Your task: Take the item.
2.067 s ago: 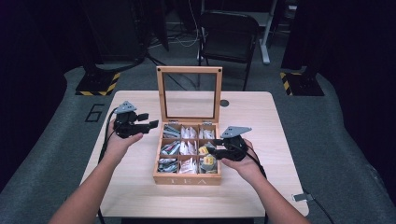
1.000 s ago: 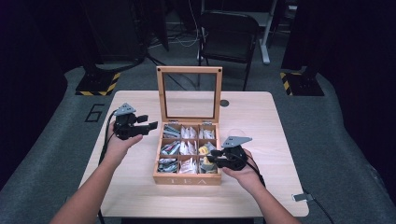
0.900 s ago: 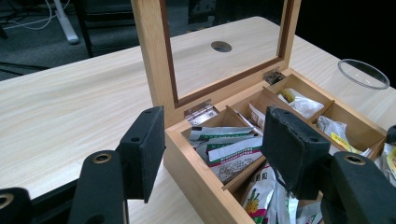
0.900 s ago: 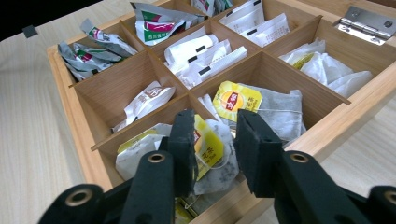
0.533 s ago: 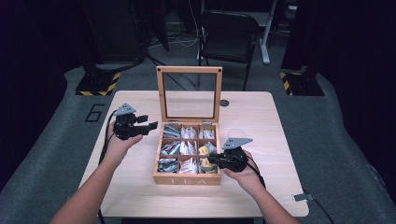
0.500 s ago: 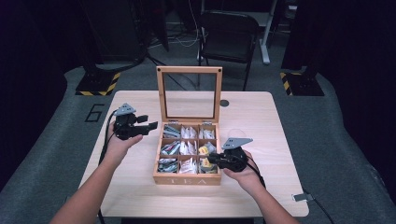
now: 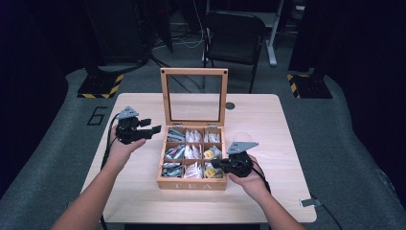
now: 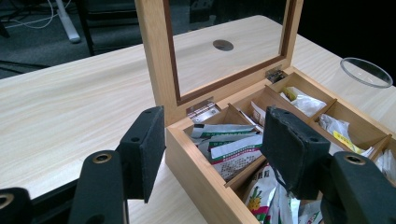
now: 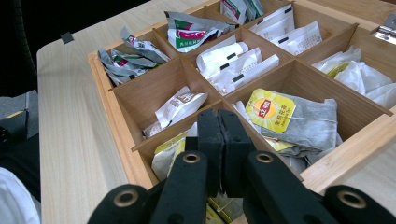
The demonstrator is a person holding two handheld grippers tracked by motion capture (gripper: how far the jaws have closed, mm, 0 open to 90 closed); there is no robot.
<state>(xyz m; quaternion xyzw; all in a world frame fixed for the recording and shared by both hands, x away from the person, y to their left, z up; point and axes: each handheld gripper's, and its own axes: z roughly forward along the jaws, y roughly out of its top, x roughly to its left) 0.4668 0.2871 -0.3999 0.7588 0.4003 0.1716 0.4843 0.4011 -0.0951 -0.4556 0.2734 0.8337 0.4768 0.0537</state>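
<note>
A wooden tea box [image 7: 191, 184] stands open mid-table, its glass lid [image 7: 194, 72] upright, its compartments full of tea packets. My right gripper [image 7: 214, 164] reaches into the front right compartment. In the right gripper view its jaws [image 9: 219, 121] have just been closing and now meet, pads pressed together above yellow-labelled packets [image 9: 271, 109]. I see nothing between the pads, though their tips sit low among the packets. My left gripper [image 7: 154, 127] hovers left of the box, open and empty. In the left gripper view [image 8: 215, 144] the box's near corner [image 8: 180, 140] lies beyond its jaws.
A clear glass dish [image 7: 242, 138] sits on the table right of the box, just behind my right hand. A small round hole [image 7: 230, 106] marks the table behind the lid. A black chair [image 7: 234, 28] stands beyond the far edge.
Since two seconds ago my right gripper has come nearer, from the middle right compartment to the front right one. Over the last second neither hand has shifted.
</note>
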